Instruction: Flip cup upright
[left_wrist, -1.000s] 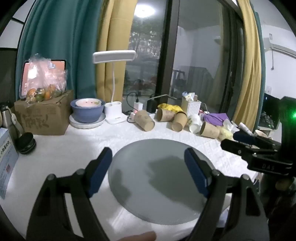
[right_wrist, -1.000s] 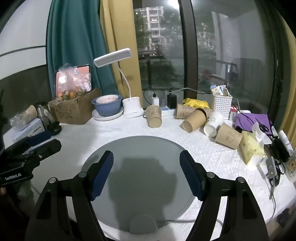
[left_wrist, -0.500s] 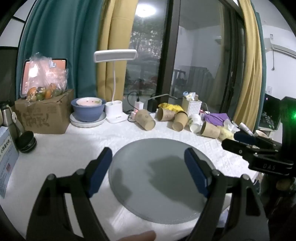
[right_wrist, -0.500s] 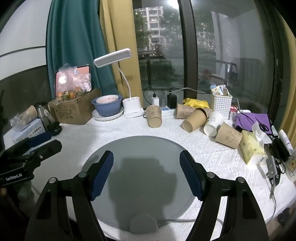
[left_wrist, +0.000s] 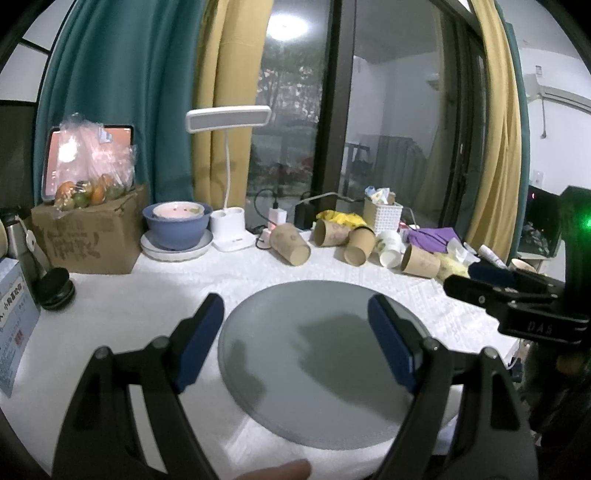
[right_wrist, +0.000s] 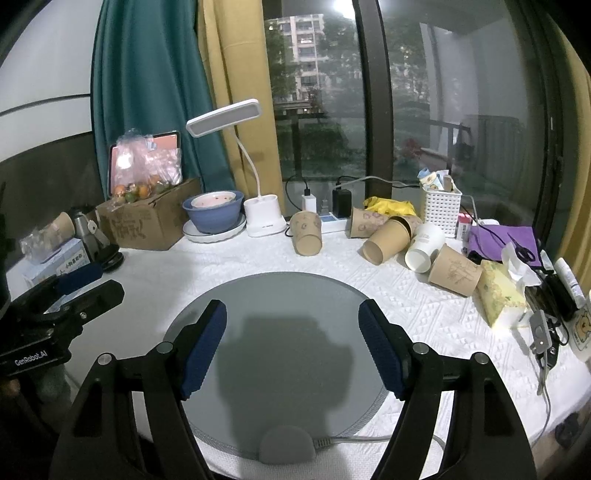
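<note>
Several paper cups lie on their sides at the back of the white-clothed table. A brown cup (right_wrist: 306, 232) (left_wrist: 290, 243) lies nearest the lamp. Further right lie more brown cups (right_wrist: 386, 239) (left_wrist: 359, 245), a white cup (right_wrist: 424, 246) (left_wrist: 389, 248) and another brown cup (right_wrist: 455, 270) (left_wrist: 421, 261). My left gripper (left_wrist: 295, 339) is open and empty above the round grey mat (left_wrist: 321, 354). My right gripper (right_wrist: 293, 345) is open and empty above the same mat (right_wrist: 280, 295). Each gripper shows at the edge of the other's view.
At the back left stand a cardboard box with bagged fruit (right_wrist: 146, 218), a blue bowl on a plate (right_wrist: 213, 214) and a white desk lamp (right_wrist: 264, 218). A white basket (right_wrist: 441, 208), purple cloth (right_wrist: 498, 240), tissue pack (right_wrist: 500, 291) and cables lie at the right.
The left wrist view has shifted slightly, so the back clutter sits a little lower. Both grippers stay open and empty over the mat.
</note>
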